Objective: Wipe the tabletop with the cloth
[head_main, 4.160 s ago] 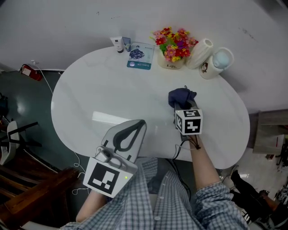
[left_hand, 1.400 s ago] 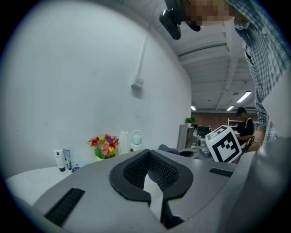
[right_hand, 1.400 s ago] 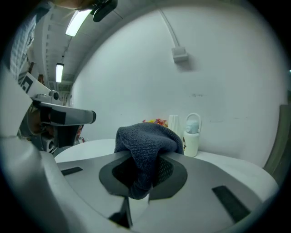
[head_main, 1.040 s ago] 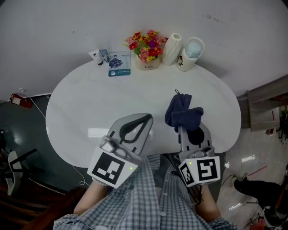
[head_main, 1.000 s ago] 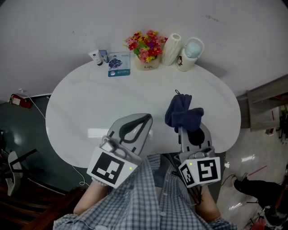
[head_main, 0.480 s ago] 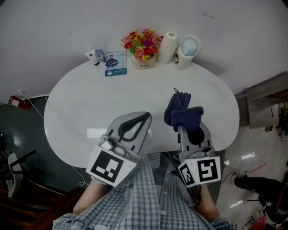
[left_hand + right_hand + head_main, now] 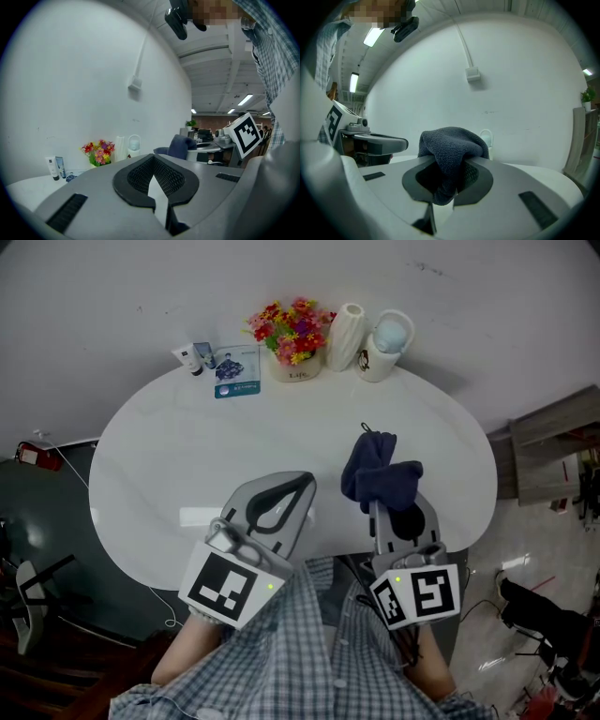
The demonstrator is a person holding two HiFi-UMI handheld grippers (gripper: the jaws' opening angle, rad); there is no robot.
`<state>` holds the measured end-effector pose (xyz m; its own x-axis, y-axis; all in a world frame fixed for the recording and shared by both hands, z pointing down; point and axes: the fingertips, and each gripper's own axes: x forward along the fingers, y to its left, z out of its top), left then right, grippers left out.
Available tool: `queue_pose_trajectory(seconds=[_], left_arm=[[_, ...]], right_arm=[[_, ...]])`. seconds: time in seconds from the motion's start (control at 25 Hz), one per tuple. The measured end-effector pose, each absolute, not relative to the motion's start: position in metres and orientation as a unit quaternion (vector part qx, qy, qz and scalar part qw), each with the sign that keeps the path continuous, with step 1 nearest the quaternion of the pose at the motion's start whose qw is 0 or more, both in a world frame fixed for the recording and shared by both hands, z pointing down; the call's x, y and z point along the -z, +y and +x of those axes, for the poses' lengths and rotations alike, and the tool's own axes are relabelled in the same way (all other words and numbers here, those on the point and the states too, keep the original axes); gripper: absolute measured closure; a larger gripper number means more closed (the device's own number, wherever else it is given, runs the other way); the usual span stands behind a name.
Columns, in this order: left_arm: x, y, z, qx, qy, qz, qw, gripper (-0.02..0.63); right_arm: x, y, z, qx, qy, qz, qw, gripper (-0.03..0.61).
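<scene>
Head view: nearest the person in the checked shirt (image 7: 319,652), the left gripper (image 7: 302,482) hangs over the near edge of the white oval tabletop (image 7: 178,446), its jaw tips pressed together on nothing. Beside it, the right gripper (image 7: 386,507) pinches a bunched dark blue towelling cloth (image 7: 377,474), which bulges past the jaws over the table's near right part. Whether it touches the surface I can't tell. Along the far edge stand two small tubes (image 7: 192,359), a blue packet (image 7: 236,371), a pot of bright flowers (image 7: 292,329), a white ribbed vase (image 7: 347,324) and a white mug (image 7: 384,334).

Small tubes (image 7: 194,359), blue packet (image 7: 237,372), potted flowers (image 7: 289,322), ribbed white vase (image 7: 346,324) and white mug (image 7: 382,337) in a row.
</scene>
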<state>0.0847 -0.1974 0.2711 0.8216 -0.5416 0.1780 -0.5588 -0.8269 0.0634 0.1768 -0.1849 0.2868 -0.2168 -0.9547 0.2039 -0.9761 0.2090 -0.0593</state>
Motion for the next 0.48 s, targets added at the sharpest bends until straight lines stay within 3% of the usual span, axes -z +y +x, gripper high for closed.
queue_pose_trajectory(seconds=[0.48], left_arm=[[-0.2723, -0.1960, 0.0837, -0.078, -0.286, 0.953, 0.059, 0.612]], right_arm=[[-0.2912, -0.1831, 0.1737, -0.095, -0.775, 0.621, 0.066, 0.543]])
